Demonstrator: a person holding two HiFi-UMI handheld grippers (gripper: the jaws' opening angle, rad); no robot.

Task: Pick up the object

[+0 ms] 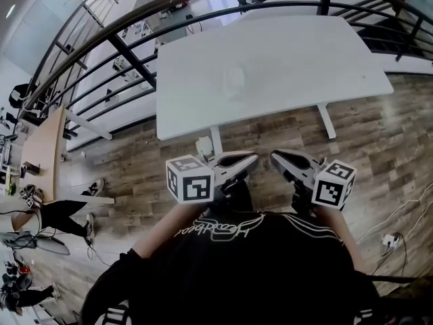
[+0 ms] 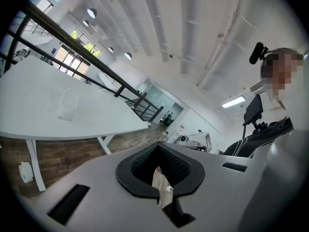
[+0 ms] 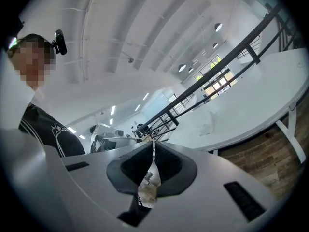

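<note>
A small clear, whitish object (image 1: 233, 81) stands on the white table (image 1: 298, 59), near its middle. It also shows faintly in the left gripper view as the clear object (image 2: 67, 104) and in the right gripper view as the clear object (image 3: 207, 124). Both grippers are held close to the person's chest, well short of the table and over the wooden floor. My left gripper (image 1: 252, 160) (image 2: 158, 146) is shut with nothing in it. My right gripper (image 1: 276, 157) (image 3: 152, 141) has its jaws together and holds nothing.
A black railing (image 1: 135, 59) runs behind and left of the table. The table's legs (image 1: 327, 120) stand on the wood floor, with a small white box (image 1: 204, 146) by the near left leg. A cable and plug block (image 1: 389, 239) lie at the right. A wooden desk (image 1: 44, 144) stands far left.
</note>
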